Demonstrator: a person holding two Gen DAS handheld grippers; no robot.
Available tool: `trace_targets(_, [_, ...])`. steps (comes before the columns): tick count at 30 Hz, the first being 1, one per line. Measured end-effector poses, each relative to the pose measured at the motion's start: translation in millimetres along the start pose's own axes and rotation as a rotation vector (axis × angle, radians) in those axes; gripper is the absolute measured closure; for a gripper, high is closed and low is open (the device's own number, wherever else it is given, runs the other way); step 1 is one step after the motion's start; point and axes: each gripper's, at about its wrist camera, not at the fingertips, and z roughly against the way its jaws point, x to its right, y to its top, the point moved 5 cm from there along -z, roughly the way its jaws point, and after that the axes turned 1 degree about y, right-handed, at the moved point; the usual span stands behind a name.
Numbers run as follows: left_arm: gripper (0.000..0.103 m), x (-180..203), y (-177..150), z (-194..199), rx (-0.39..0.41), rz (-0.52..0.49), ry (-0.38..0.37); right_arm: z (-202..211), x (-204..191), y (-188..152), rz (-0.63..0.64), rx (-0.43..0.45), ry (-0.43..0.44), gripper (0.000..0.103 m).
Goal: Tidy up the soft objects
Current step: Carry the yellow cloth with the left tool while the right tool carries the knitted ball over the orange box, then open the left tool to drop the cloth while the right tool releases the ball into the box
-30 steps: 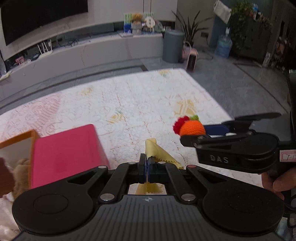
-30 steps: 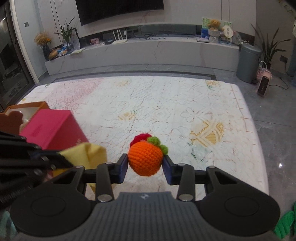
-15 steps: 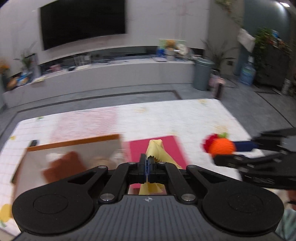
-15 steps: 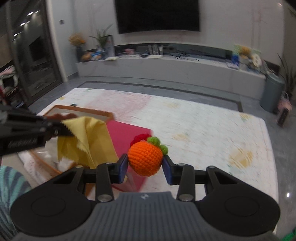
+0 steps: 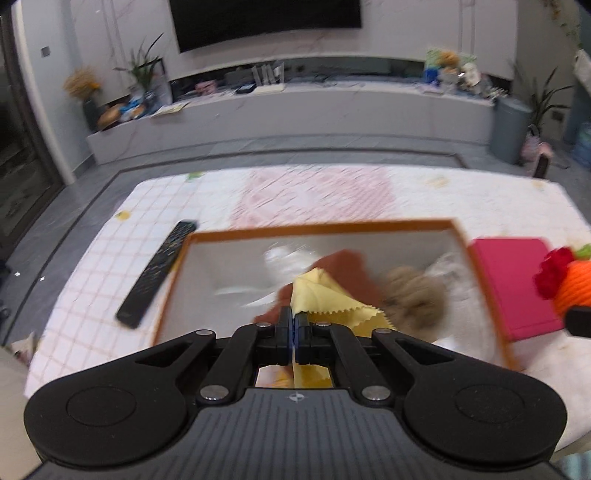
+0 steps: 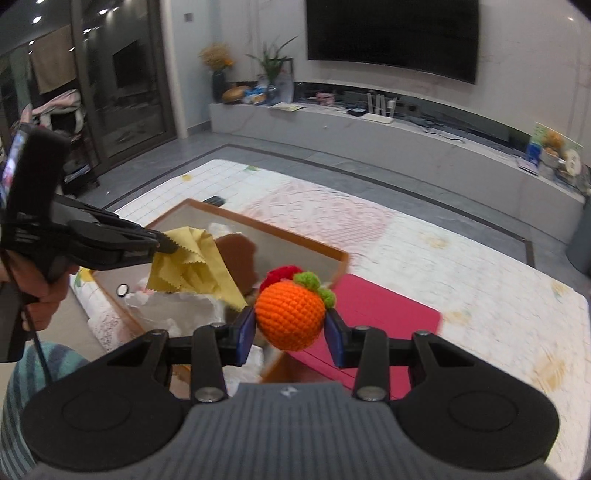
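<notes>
Patterned mat, orange-rimmed box, seemingly plush

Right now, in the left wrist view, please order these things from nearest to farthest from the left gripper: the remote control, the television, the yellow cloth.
1. yellow cloth: clamped in the left gripper, over the open box.
2. remote control: on the mat, left of the box.
3. television: on the far wall.

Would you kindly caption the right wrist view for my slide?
Right tool grips a crocheted orange beside the left tool holding a yellow cloth over the open box.
</notes>
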Motion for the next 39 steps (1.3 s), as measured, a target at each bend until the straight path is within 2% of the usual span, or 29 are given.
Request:
trace_targets(8, [0.102,-47,-17,-20,-0.041,0.028,-0.005,-48,-35,15,0.034,-0.067,0.059,0.063])
trace_targets(16, [0.102,-65,-29,-42,-0.081,0.021,-0.060,-105,-65,13,0.031,-0.186,0.120,0.063])
trace_targets(28, [0.100,-79,-42,-54,-0.085,0.005,-0.162,-169,-74,-9,-0.003,-0.345,0.112,0.063])
trace_targets(30, [0.090,-80,-42,-49,-0.063,-0.004,-0.177,-169,-74,-8,0.001,-0.350,0.112,0.061])
trace_targets(32, [0.076,-82,-41,-42,-0.035,-0.005,-0.198,-166,-75,-6,0.011,-0.351,0.111,0.061])
trace_targets(35, [0.062,-82,-36,-29,0.006,-0.005,-0.222,-158,-77,-3,0.018,-0.346,0.112,0.054])
trace_targets(37, [0.056,-81,-33,-20,0.033,-0.011,-0.226,-150,-78,1,0.030,-0.329,0.107,0.047])
trace_targets(39, [0.056,-79,-29,-11,0.049,-0.015,-0.222,-142,-79,5,0.046,-0.312,0.099,0.042])
